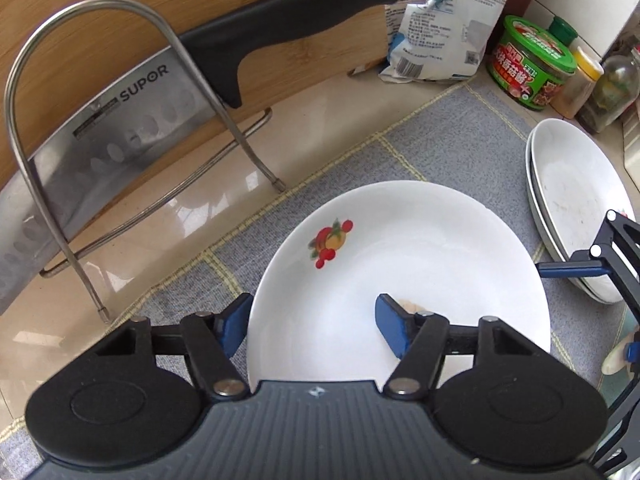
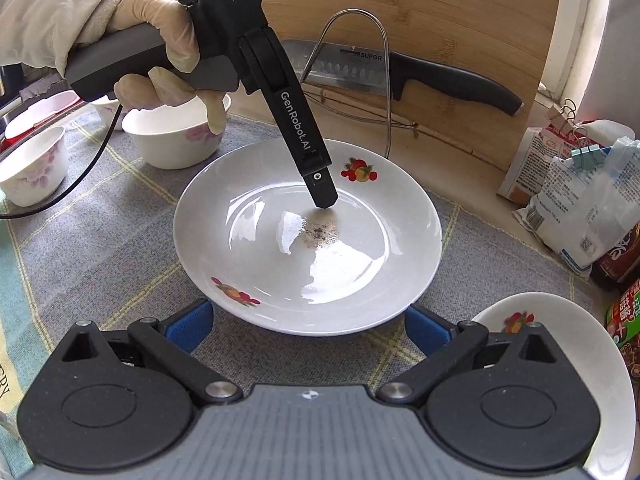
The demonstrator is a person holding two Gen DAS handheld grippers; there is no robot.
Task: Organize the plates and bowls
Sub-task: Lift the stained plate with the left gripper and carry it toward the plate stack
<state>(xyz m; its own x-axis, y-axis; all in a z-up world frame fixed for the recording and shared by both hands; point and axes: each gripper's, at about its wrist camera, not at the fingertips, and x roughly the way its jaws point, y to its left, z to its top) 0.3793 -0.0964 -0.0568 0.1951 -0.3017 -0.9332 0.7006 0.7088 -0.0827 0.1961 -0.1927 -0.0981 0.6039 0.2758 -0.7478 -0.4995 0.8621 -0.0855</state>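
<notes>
A: Plate (image 2: 308,240) sits on a grey checked mat (image 2: 100,248) covering the counter (image 1: 192,208), left fingers (image 1: 390,330) straddling its rim, spread.

B: Right fingers (image 2: 190,326) spread too, grasping nothing; cleaver (image 1: 100,128) racked behind.

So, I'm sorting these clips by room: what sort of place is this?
Most likely a home kitchen counter. A steel cleaver with a black handle rests in a wire rack against a bamboo cutting board, white floral bowls sit nearby, and a white fruit-print plate lies on a grey mat.
</notes>
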